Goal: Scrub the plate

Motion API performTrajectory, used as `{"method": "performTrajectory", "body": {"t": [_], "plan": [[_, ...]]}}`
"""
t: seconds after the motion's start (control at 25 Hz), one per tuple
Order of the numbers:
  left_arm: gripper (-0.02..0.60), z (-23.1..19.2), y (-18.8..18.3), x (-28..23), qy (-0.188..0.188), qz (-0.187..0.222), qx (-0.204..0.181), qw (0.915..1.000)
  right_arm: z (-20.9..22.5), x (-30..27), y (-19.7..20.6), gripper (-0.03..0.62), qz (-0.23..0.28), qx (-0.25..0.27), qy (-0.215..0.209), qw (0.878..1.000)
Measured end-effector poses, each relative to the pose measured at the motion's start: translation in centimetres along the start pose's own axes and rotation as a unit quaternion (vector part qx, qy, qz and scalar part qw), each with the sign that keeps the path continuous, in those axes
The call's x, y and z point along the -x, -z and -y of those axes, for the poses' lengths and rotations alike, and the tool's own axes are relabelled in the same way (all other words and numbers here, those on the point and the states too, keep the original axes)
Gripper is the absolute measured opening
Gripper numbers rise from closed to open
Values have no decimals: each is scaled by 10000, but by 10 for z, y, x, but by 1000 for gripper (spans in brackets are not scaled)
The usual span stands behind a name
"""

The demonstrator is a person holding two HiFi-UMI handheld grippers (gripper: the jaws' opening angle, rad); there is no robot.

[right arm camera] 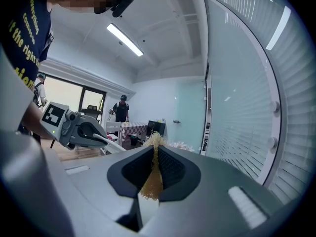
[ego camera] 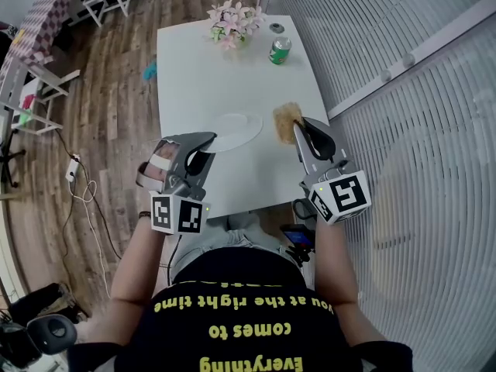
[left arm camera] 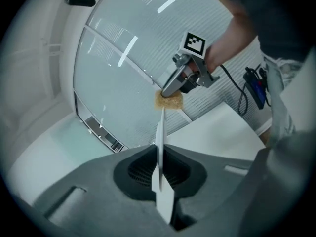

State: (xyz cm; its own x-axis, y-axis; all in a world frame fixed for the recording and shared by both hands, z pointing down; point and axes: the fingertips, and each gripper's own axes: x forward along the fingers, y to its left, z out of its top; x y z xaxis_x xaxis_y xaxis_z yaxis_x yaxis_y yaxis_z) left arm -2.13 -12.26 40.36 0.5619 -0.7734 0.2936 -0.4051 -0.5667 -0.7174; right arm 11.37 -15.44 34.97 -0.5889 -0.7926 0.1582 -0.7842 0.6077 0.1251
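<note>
A white plate (ego camera: 235,130) is lifted over the white table (ego camera: 232,60), its near-left rim pinched in my left gripper (ego camera: 208,142). In the left gripper view the plate (left arm camera: 159,147) runs edge-on between the shut jaws. My right gripper (ego camera: 299,129) is shut on a tan scrubbing sponge (ego camera: 286,120), which hangs just right of the plate's rim with a small gap showing. The right gripper view has the sponge (right arm camera: 150,179) squeezed between the jaws, and the left gripper (right arm camera: 79,130) holding the plate off to the left. From the left gripper's camera the sponge (left arm camera: 169,100) lies straight beyond the plate's far edge.
At the table's far end stand a pot of pink flowers (ego camera: 231,23), a green can (ego camera: 279,50) and a small round object (ego camera: 277,28). A glass wall with blinds (ego camera: 403,76) runs along the right. A wooden floor with cables (ego camera: 81,188) lies on the left.
</note>
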Motion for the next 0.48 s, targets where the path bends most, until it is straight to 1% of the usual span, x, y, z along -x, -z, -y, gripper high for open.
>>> {"method": "performTrajectory", "body": {"t": [0.12,0.28,0.36,0.48], "plan": [[17,6,1,0,8,-93,-657,9978,-4,-1,-6,29,8,-17,-127,9999],[17,14,-1,0,17,-63,-1466,9892,-6,-1,-10,29,20,-12,-214,9998],[17,17,-4,0,35,-2,-1766,9843,-6,-1,-11,29,32,-11,-213,9998],[17,20,-3,0,70,35,-2101,9776,-8,-3,-13,29,21,-21,-292,9996]]}}
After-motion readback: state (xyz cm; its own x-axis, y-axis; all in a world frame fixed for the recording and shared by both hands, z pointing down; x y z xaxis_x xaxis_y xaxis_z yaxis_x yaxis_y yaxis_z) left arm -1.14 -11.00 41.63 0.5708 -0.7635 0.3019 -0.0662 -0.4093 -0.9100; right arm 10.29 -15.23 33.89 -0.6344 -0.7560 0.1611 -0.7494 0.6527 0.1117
